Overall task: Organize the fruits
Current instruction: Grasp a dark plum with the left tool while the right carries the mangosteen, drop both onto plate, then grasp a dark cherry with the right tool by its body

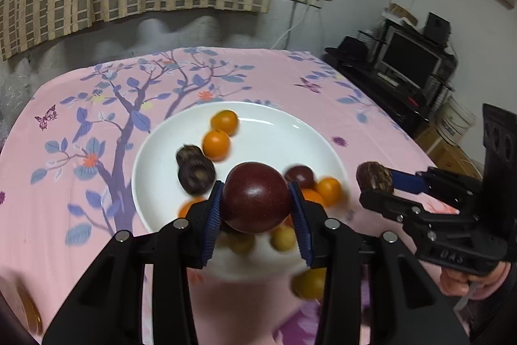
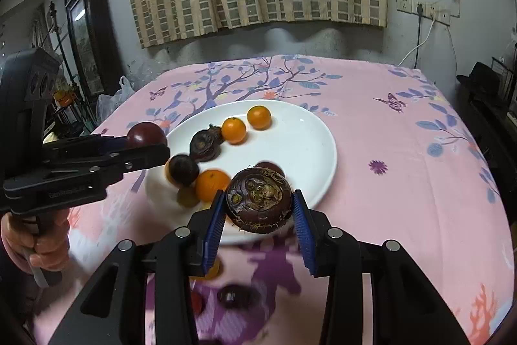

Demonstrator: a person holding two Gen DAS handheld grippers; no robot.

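My left gripper (image 1: pixel 257 199) is shut on a round dark red fruit (image 1: pixel 257 198), held above the near edge of the white plate (image 1: pixel 278 131). It also shows in the right wrist view (image 2: pixel 145 134). My right gripper (image 2: pixel 258 206) is shut on a dark brown water chestnut (image 2: pixel 258 199), held over the plate's near rim (image 2: pixel 323 151); in the left wrist view this chestnut (image 1: pixel 374 177) is right of the plate. On the plate lie small oranges (image 1: pixel 216 144), another water chestnut (image 1: pixel 195 172) and a small dark red fruit (image 1: pixel 300 177).
The table has a pink flowered cloth (image 1: pixel 97 151). Yellowish fruits (image 1: pixel 310 282) and a dark fruit (image 2: pixel 234 296) lie on the cloth near me. A TV stand (image 1: pixel 410 63) is to the right, a dark cabinet (image 2: pixel 84 25) to the left, a curtained wall behind.
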